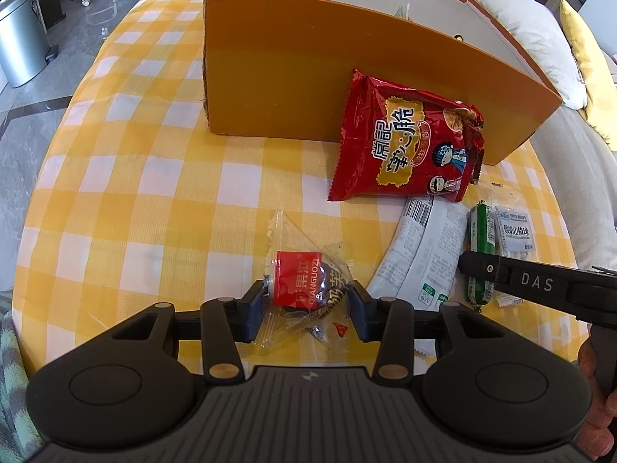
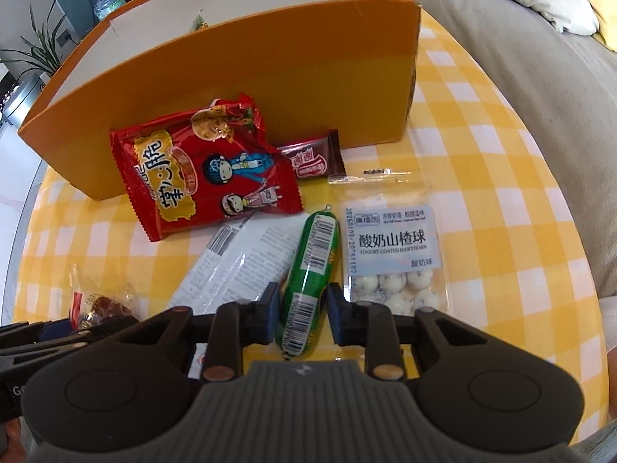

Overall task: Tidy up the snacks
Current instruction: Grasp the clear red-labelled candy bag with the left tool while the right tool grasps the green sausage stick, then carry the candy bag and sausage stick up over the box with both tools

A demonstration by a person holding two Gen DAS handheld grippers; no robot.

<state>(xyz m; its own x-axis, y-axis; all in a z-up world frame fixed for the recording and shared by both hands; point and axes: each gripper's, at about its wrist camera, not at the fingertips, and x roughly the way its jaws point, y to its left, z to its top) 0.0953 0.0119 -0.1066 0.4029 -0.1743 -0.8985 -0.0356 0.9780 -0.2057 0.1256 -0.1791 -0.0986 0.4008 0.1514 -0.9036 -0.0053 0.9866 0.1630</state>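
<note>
An orange cardboard box stands open on the yellow checked tablecloth; it also shows in the right wrist view. My left gripper is shut on a clear pyramid packet with a red label. My right gripper has its pads on both sides of a green sausage stick; a small gap shows on the right side. A red crisp bag leans on the box. A hawthorn ball pack, a white packet and a brown bar lie nearby.
A grey sofa with pillows borders the table on the right. A metal bin and plants stand on the floor to the left. The right gripper's body crosses the left wrist view at the right.
</note>
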